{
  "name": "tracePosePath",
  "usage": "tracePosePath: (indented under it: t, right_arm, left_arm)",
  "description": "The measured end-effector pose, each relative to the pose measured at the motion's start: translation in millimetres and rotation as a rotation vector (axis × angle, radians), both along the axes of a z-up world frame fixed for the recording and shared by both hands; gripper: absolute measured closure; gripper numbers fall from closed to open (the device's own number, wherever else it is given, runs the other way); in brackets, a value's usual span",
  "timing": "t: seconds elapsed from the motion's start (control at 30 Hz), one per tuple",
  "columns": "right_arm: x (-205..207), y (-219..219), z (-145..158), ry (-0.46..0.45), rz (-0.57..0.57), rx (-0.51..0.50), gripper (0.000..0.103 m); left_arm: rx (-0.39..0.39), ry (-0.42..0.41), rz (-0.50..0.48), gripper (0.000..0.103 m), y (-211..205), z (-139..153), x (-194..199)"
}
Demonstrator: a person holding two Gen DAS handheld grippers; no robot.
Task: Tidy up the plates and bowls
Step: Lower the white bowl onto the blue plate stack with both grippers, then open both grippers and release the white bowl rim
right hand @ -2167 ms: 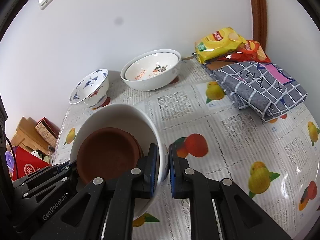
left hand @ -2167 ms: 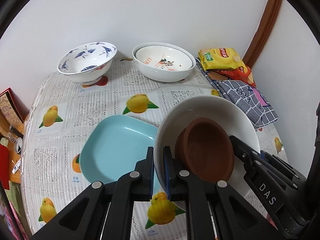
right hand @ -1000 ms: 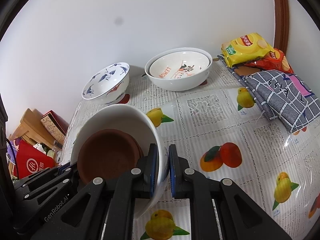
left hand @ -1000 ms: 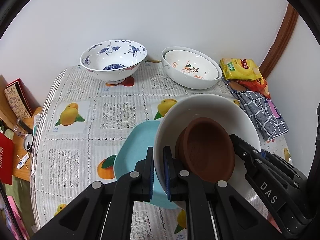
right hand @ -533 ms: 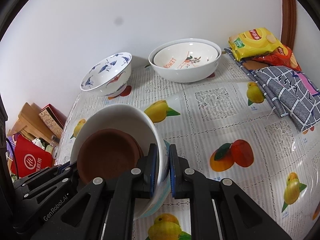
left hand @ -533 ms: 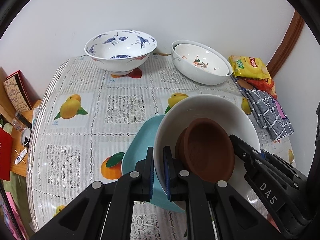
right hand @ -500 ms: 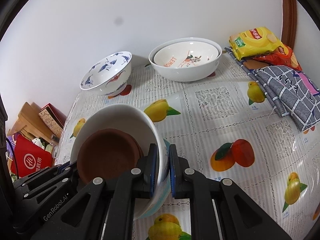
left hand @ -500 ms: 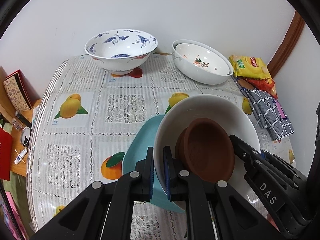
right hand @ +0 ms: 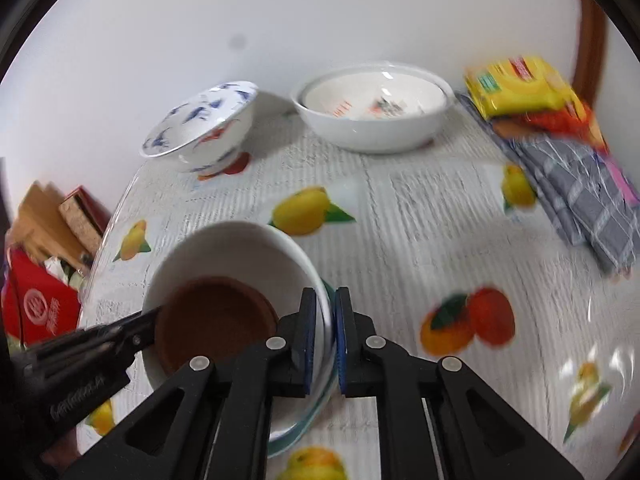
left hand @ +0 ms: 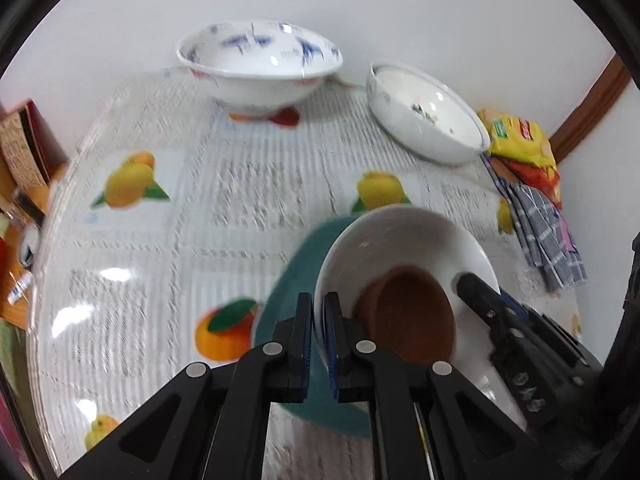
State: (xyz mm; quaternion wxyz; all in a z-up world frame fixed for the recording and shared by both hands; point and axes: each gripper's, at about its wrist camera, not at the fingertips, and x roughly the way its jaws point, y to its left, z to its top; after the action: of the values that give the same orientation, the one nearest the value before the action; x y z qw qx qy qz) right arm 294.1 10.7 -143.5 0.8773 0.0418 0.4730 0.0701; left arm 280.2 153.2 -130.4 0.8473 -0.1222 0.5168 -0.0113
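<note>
Both grippers hold one large white bowl (left hand: pixel 404 236) by opposite sides of its rim. A small brown bowl (left hand: pixel 408 316) lies inside it. My left gripper (left hand: pixel 318 324) is shut on the bowl's left rim. On the right rim my right gripper (right hand: pixel 322 328) is shut as well, and its black body (left hand: pixel 516 336) shows in the left wrist view. The white bowl (right hand: pixel 240 252) with the brown bowl (right hand: pixel 216 320) sits low over a teal plate (left hand: pixel 296 280) on the table; whether they touch I cannot tell. The teal plate's edge (right hand: pixel 316 412) peeks out below the bowl.
A blue-patterned white bowl (left hand: pixel 260 64) stands at the back left. Two nested white bowls (right hand: pixel 376 108) stand at the back right. Yellow and orange snack bags (right hand: pixel 520 92) and a folded grey checked cloth (right hand: pixel 588 200) lie at the right edge. Boxes (right hand: pixel 48 264) sit beyond the table's left edge.
Both grippers have carried the white bowl with the brown bowl down and over the teal plate. More of the plate is now hidden under the bowl.
</note>
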Motion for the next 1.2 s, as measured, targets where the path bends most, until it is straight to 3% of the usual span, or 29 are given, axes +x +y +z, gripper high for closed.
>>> tracePosePath:
  t: [0.07, 0.13, 0.2, 0.7, 0.77, 0.83, 1.2]
  right_arm:
    - [4, -5, -1, 0.026, -0.028, 0.043, 0.094]
    - [4, -1, -4, 0.006, -0.029, -0.005, 0.094]
    - [4, -4, -7, 0.016, -0.033, 0.008, 0.094]
    - [8, -6, -14, 0.013, 0.035, 0.034, 0.093]
    - [6, -6, -13, 0.013, 0.049, 0.033, 0.089]
    - [4, -6, -12, 0.010, 0.044, 0.007, 0.079]
    - [-29, -19, 11, -0.027, 0.042, -0.010, 0.068]
  left_arm:
    - [0.056, -0.006, -0.019, 0.095, -10, -1, -1]
    - [0.080, -0.018, -0.019, 0.095, -15, 2, -2]
    - [0.100, -0.023, -0.020, 0.095, -17, 3, 0]
    - [0.105, 0.001, -0.037, 0.089, -17, -3, 4]
    - [0.126, 0.001, -0.032, 0.082, -17, -2, 2]
    - [0.123, 0.005, -0.031, 0.080, -15, -1, -1]
    - [0.173, -0.029, -0.016, 0.067, -18, 25, -33]
